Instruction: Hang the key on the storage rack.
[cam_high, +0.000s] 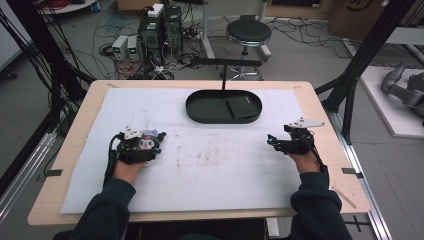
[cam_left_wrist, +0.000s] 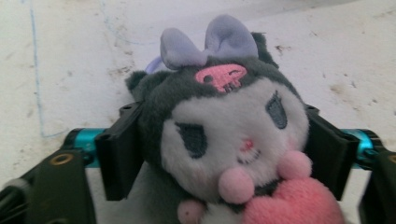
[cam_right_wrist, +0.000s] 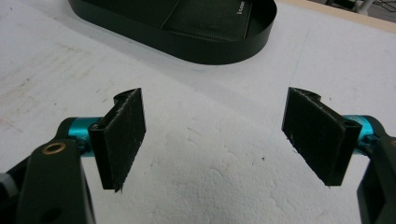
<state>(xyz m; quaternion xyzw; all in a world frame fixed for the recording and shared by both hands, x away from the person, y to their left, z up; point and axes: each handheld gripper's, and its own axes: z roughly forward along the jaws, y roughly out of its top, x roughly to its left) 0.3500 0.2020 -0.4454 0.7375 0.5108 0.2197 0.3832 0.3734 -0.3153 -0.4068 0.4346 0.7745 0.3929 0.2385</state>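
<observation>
At the near left of the white foam mat, the left gripper has its black jaws clamped on the head of a small grey-and-white plush toy with a lilac bow and pink heart. At the near right, the right gripper holds its jaws wide apart over bare mat, gripping nothing. Farther back sits a black oval tray containing a dark flat wallet.

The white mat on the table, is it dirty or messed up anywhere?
Yes, a bit. The white mat has brownish smudges across its middle, between the left gripper and the right gripper. More scuffs and a thin blue line show behind the plush toy. Nothing looks spilled or torn.
</observation>
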